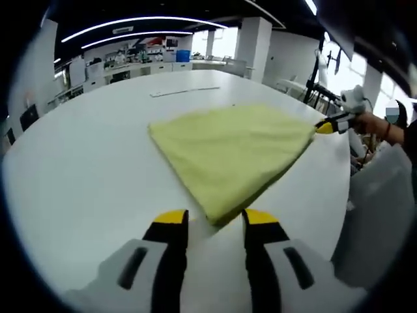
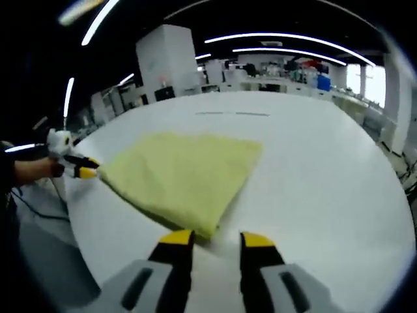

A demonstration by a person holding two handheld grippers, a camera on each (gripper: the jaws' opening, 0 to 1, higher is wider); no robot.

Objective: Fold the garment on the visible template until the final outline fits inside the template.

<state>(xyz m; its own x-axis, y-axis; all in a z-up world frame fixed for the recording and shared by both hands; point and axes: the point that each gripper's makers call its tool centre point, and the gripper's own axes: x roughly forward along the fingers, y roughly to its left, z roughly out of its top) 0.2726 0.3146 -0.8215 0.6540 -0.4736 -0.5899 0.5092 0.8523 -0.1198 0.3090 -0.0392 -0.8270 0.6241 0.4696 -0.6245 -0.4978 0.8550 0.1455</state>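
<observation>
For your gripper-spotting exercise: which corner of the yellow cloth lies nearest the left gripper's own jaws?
The corner pointing between the left gripper, on the yellow cloth; the right gripper is at the far corner.

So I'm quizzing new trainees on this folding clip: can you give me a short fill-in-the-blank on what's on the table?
The cloth on the white table is ___ in colour.
The left gripper has its jaws ___, either side of a cloth corner.
The jaw tips of the right gripper are ___.

Missing words: yellow; open; yellow
</observation>
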